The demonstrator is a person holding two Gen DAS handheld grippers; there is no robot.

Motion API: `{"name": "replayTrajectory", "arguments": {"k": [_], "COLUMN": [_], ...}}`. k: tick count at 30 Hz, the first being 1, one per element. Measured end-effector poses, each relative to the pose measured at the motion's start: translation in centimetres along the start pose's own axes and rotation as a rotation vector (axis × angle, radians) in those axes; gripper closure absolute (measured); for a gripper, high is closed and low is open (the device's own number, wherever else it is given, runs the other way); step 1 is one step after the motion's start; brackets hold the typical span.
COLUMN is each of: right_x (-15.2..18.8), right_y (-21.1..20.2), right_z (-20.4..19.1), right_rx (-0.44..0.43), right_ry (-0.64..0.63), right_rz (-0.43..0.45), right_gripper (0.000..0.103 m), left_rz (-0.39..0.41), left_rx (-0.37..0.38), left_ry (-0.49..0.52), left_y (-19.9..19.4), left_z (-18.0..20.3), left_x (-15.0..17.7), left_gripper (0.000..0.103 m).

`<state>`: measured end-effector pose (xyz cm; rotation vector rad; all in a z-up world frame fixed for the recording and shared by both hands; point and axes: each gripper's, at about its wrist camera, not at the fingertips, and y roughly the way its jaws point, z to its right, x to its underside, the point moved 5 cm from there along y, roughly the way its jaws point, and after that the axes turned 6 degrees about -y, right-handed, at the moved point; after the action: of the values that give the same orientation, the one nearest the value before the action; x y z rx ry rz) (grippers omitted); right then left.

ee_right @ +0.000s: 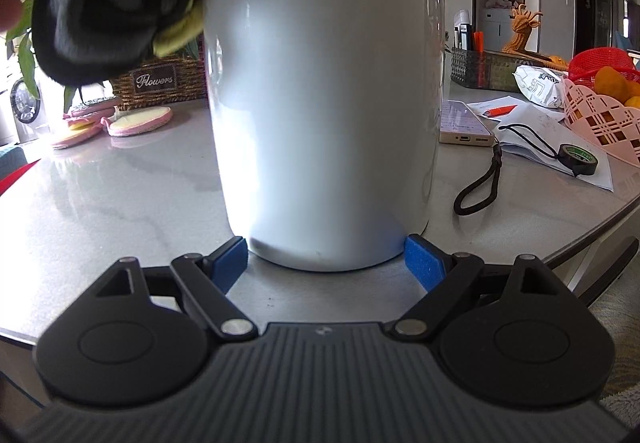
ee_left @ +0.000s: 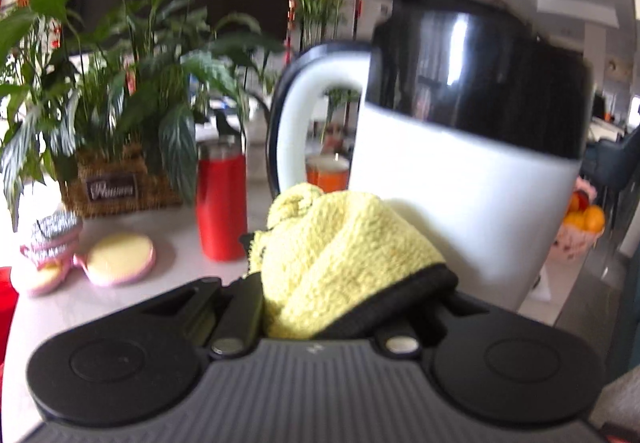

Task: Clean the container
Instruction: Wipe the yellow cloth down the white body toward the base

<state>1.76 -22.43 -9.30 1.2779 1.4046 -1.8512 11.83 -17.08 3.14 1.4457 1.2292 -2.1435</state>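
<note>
A tall white container (ee_right: 324,91) with a black lid band stands on the grey desk (ee_right: 112,211), its base clamped between the blue pads of the wide-spread right gripper (ee_right: 325,257). The left gripper (ee_left: 352,283), closed on a folded yellow cloth (ee_left: 340,255), presses it against the container's side straight ahead of it, beside the handle. Wiping looks underway, with the lid and upper body seemingly left

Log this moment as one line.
left gripper: shut on yellow cloth, against kettle | right gripper: clamps kettle base | stage: wiping
</note>
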Motion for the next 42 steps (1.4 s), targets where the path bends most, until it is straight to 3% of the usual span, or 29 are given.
{"name": "replayTrajectory", "arguments": {"k": [9, 16, 21, 27, 31, 42], "right_x": [0.0, 0.0, 0.0, -0.1, 0.0, -0.1], "right_y": [0.0, 0.0, 0.0, 0.0, -0.1, -0.1], "right_z": [-0.1, -0.1, 0.0, 0.0, -0.1, -0.1], "right_rx": [0.004, 0.0, -0.004, -0.005, -0.005, -0.016], "right_ry": [0.001, 0.0, -0.001, 0.0, 0.0, -0.005], "right_rz": [-0.001, -0.004, -0.004, -0.009, -0.009, -0.015], "right_gripper": [0.015, 0.015, 0.015, 0.015, 0.015, 0.015], "left_rz": [-0.164, -0.358, -0.36, -0.268, -0.128, 0.201], "left_rx": [0.006, -0.027, -0.057, -0.073, -0.068, 0.118], "left_ry": [-0.049, -0.068, -0.035, 0.015, 0.042, -0.073], "left_y": [3.3, 6.4, 6.1, 4.0, 1.2, -4.8], "left_z": [-1.7, -2.6, -2.3, -1.1, -0.3, -0.9], "left_x": [2.6, 5.9, 6.4, 5.2, 3.1, -2.0], "left_gripper": [0.096, 0.096, 0.096, 0.096, 0.096, 0.096]}}
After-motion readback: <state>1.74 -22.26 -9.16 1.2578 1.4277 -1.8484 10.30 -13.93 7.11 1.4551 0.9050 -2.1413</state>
